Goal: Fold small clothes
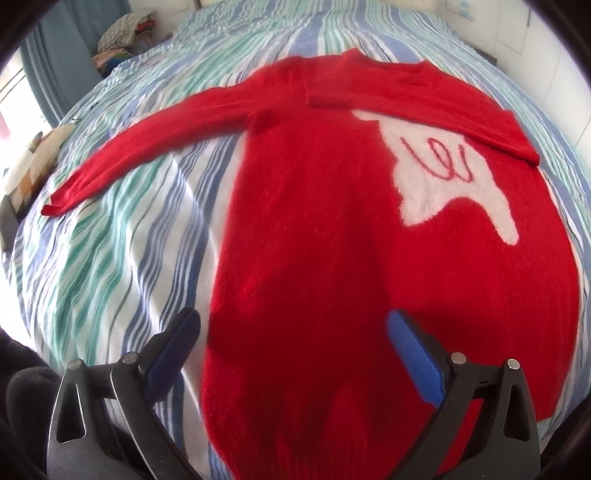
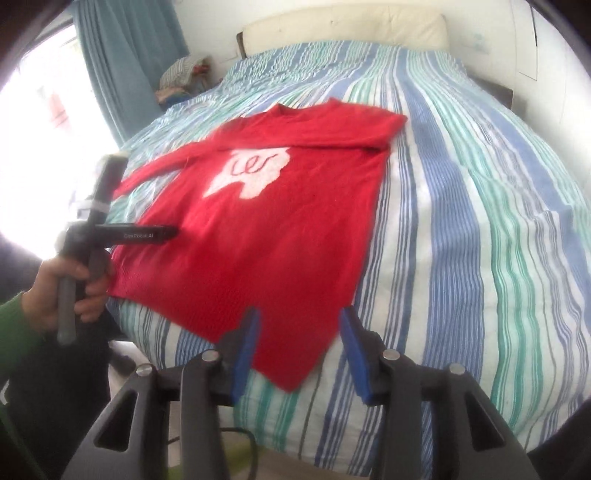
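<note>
1. Daylight floods in from the window [image 2: 33, 122] on the left, blown out to white glare.
2. Fisheye bending curves the bed [image 2: 461, 221]; corners go black.
3. Slight blur softens the sweater [image 1: 332, 258].

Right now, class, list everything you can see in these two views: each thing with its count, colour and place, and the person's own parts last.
sweater: one, red with a white patch, flat on the bed; one sleeve folded across the chest, the other stretched out
bedcover: one, blue, green and white stripes, over the whole bed
headboard: one, cream, far end of the bed
curtain: one, blue, by the bright window
pile of clothes: one, mixed colours, beside the bed's far corner
left gripper: black with blue pads, open over the sweater's hem
right gripper: black with blue pads, open near the hem corner
left hand: one, green sleeve, on the gripper's handle
</note>
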`<action>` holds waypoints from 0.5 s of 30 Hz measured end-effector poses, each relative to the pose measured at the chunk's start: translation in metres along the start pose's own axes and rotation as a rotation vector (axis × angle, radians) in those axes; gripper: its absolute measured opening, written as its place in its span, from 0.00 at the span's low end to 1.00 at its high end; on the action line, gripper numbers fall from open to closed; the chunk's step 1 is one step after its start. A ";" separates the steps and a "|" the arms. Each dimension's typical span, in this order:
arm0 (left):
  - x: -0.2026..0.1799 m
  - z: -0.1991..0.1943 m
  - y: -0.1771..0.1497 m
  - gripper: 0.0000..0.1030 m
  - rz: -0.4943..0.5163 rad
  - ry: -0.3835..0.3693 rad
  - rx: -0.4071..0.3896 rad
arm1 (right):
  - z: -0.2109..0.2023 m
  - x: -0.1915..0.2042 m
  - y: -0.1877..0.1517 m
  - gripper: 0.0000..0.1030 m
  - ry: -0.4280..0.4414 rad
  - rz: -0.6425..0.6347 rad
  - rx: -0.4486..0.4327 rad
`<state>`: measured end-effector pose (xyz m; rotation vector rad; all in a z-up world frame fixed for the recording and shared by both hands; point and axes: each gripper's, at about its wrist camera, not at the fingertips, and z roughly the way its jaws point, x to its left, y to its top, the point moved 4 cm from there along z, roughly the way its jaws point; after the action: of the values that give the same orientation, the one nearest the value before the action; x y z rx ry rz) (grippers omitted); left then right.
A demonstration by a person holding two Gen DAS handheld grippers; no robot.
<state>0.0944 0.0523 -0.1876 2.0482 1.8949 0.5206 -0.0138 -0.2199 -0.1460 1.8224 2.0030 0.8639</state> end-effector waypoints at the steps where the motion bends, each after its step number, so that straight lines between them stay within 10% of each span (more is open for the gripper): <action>1: 0.001 -0.007 0.002 0.99 -0.012 -0.009 -0.010 | 0.000 0.002 0.002 0.43 0.002 -0.006 -0.013; 15: 0.021 -0.045 0.007 0.99 -0.118 -0.088 -0.029 | 0.001 0.032 0.001 0.43 -0.003 -0.102 -0.064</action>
<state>0.0813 0.0712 -0.1430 1.8947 1.9309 0.4189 -0.0169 -0.1887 -0.1406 1.6706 2.0235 0.8837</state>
